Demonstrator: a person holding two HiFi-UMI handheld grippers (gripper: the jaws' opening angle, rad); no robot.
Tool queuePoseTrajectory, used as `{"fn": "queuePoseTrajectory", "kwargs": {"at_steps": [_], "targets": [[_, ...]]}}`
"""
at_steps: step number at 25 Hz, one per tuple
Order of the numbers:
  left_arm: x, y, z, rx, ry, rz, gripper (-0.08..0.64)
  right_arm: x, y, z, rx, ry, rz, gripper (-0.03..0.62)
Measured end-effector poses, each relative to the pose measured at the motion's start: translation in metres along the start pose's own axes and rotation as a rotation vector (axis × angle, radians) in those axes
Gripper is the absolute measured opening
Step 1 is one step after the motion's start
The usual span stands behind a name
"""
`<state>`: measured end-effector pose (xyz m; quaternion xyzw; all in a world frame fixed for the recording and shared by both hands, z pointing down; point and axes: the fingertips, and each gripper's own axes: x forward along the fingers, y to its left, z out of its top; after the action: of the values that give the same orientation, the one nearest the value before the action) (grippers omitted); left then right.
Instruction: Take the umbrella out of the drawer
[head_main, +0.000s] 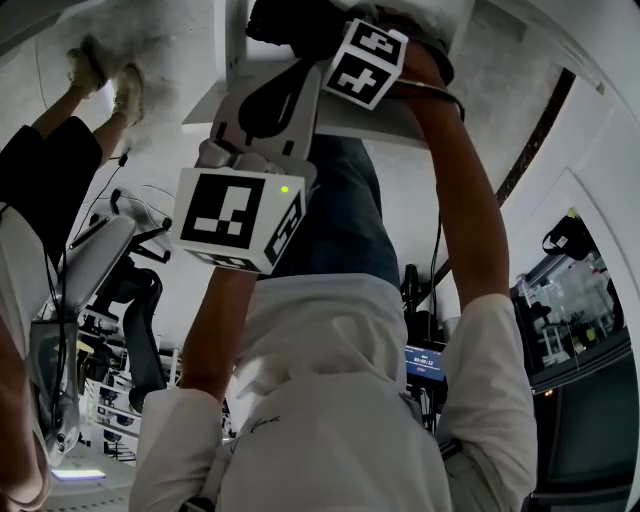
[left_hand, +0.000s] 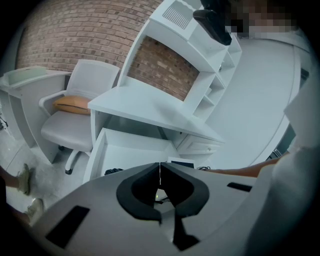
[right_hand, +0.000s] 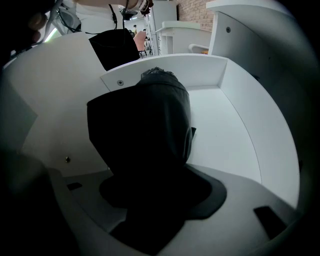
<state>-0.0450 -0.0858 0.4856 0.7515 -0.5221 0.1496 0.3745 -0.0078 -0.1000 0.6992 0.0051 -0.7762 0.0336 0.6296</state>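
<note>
A white table (left_hand: 145, 107) with a shelved upper part was seen before a brick wall (left_hand: 75, 35) in the left gripper view, and a grey chair (left_hand: 75, 125) was set at its nine o'clock. The drawer (left_hand: 130, 150) under the tabletop was pulled open. In the right gripper view the umbrella (right_hand: 150, 120), folded and dark, was found lying in the drawer, its gathered end pointed to twelve o'clock, near the end wall. The right gripper (right_hand: 157, 180) was pointed down over it. Its fingers (right_hand: 212, 192) were spread wide and closed about the umbrella's body, which filled the gap between them. The left gripper (left_hand: 160, 172) was held above the drawer, its fingers (left_hand: 135, 192) clenched together on nothing. Black-and-white square markers were carried on the left cube (head_main: 240, 215) and the right cube (head_main: 365, 62).
</note>
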Motion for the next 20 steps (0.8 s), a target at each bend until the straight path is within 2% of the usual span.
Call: {"fn": "queuePoseTrajectory", "kwargs": {"at_steps": [9, 16, 20], "targets": [[-0.006, 0.01, 0.002, 0.0, 0.004, 0.02, 0.017, 0.0, 0.014, -0.002, -0.019, 0.023, 0.039, 0.245], [-0.012, 0.01, 0.009, -0.01, 0.004, 0.022, 0.017, -0.009, 0.013, -0.001, 0.0, 0.019, 0.036, 0.246], [-0.013, 0.009, 0.013, 0.028, 0.013, 0.037, 0.017, -0.016, 0.011, -0.001, 0.006, 0.015, 0.037, 0.247]]}}
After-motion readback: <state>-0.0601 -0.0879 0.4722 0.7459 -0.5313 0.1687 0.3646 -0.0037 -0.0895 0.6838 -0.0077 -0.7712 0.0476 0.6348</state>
